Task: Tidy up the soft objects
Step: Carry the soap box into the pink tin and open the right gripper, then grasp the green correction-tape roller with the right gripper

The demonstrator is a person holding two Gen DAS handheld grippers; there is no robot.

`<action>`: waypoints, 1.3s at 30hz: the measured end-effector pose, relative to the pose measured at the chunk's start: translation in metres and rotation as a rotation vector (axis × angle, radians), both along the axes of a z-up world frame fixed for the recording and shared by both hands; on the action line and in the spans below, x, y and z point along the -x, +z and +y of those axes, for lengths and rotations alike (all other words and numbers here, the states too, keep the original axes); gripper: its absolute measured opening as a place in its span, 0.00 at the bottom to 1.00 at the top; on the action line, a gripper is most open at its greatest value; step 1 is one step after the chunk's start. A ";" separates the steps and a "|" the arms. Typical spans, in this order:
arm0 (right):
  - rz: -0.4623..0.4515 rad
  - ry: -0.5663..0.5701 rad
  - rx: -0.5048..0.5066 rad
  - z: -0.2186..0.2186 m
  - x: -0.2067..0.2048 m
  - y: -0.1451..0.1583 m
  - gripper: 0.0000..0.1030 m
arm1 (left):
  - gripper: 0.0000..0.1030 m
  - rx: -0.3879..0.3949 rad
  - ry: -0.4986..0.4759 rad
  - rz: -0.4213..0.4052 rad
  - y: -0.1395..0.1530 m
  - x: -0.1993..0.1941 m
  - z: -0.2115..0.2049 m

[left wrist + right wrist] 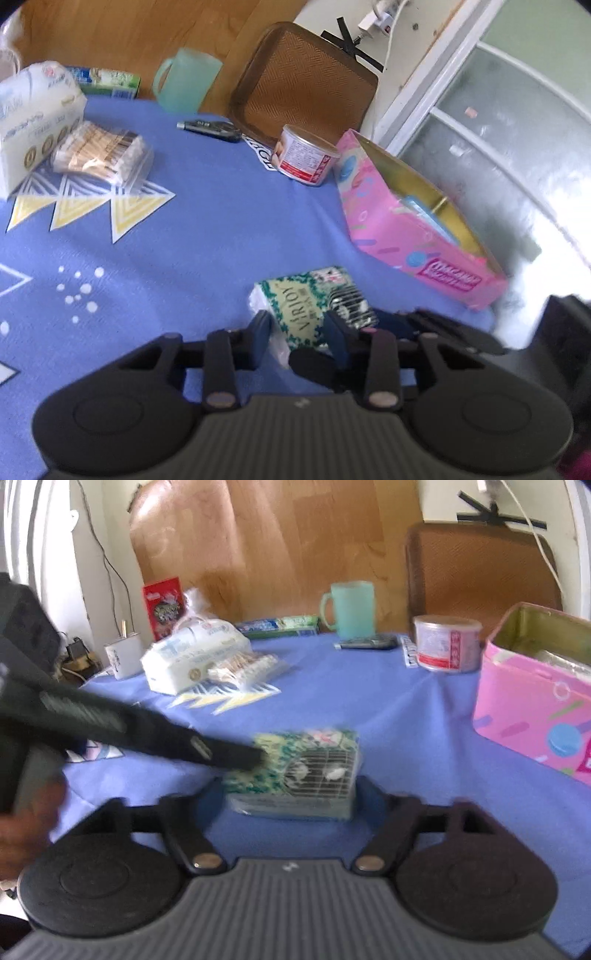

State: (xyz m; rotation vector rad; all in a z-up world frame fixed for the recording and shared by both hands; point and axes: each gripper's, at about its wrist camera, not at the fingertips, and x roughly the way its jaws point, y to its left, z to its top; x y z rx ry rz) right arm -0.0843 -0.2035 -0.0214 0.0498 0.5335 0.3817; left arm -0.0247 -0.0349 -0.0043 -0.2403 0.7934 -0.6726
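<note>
A small green-and-white tissue pack (pixel 308 306) lies on the blue tablecloth (pixel 221 236); it also shows in the right wrist view (pixel 295 771). My left gripper (pixel 299 332) has its jaws around the pack's near end, close to its sides. My right gripper (pixel 291 794) is open with a finger on each side of the pack. The left gripper's arm (pixel 147 734) reaches in from the left and touches the pack. A large white tissue pack (pixel 33 114) and a bag of cotton swabs (pixel 103 153) lie at the far left.
An open pink tin box (pixel 410 229) stands at the right near the table edge. A red-and-white can (pixel 304 155), a dark remote (pixel 210 127), a green mug (pixel 184 85), a brown tray (pixel 306 81) and a green toothpaste box (pixel 107 79) sit at the back.
</note>
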 end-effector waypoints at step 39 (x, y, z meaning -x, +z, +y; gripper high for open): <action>-0.093 -0.116 0.016 0.024 -0.162 0.056 0.49 | 0.60 -0.005 0.281 -0.247 0.009 -0.048 0.082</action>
